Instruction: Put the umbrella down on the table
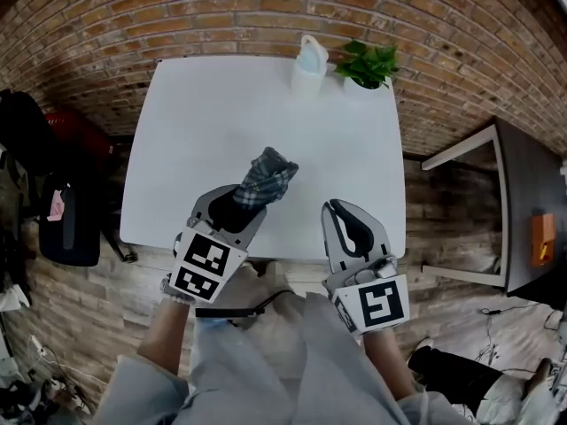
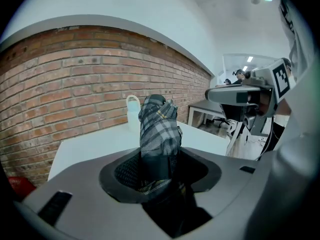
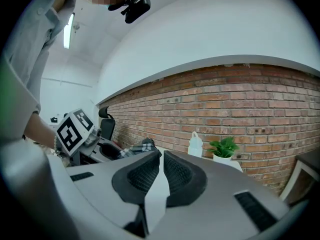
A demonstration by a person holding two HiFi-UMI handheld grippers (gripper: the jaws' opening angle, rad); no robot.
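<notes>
L gripper (image 2: 160, 173) clamps umbrella (image 2: 159, 126); R gripper (image 3: 161, 176) jaws nearly together, empty

Umbrella (image 1: 266, 177): compact type, folded, fabric loosely bunched. Grey-blue plaid with thin yellow lines. Its near end is clamped between the jaws of the left gripper (image 1: 232, 206). The free end projects up and away, angled to the right, over the near middle of the table (image 1: 204, 104). Contact with the tabletop cannot be determined. Table: white, rectangular, plain flat top.
</notes>
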